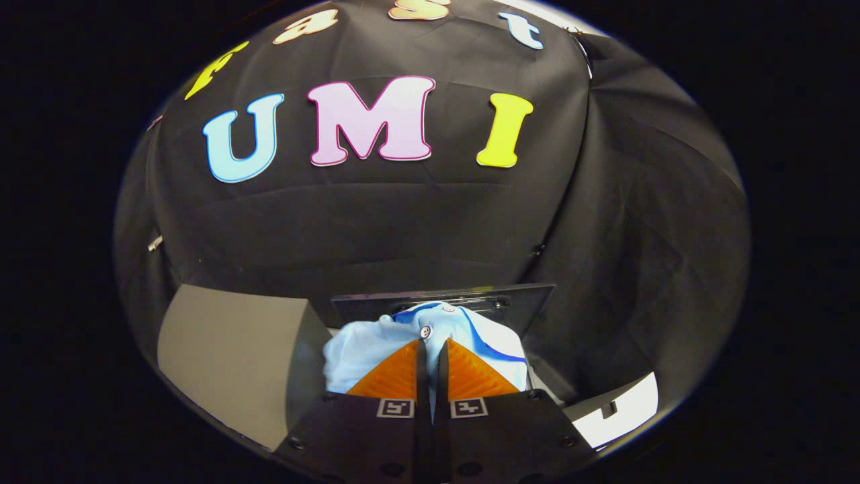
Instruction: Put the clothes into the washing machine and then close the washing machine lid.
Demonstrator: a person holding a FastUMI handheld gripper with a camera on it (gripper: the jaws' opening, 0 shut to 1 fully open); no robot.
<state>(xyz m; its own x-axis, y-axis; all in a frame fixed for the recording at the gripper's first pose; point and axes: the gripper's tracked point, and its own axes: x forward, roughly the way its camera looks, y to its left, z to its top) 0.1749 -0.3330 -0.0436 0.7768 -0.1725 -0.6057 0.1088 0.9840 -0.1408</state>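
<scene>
1. I have the shirt (pixel 376 346) pinched in the gripper (pixel 431 356). The jaws are nearly together, with a fold of fabric caught in the narrow slot between them at the button placket. I read that as a grasp on cloth, not an empty clench.
2. Shirt: light blue with a darker blue trim line and small white buttons. It bunches up just ahead of the fingers and drapes over both sides of them.
3. Handling, my judgement: light, soft, no stiffness. It will sag and swing, and loose parts can snag on a rim. It is not fragile or slippery, but a thin pinch can creep out if I tug hard.
4. Where to hold: the placket is a decent spot, since doubled fabric and buttons give bulk. A deeper bite into the bunch would be safer than an edge pinch.
5. Beyond the shirt is a dark flat panel (pixel 443 299) standing up, probably the open washing machine lid. The shirt sits right in front of it. I cannot tell whether it is already over the opening, which is hidden below the cloth.
6. A grey box (pixel 228 356) stands to the left, close beside the shirt.
7. Pose: the gripper points forward and roughly level, with the fingers side by side aimed at the lid panel and the back wall.
</scene>
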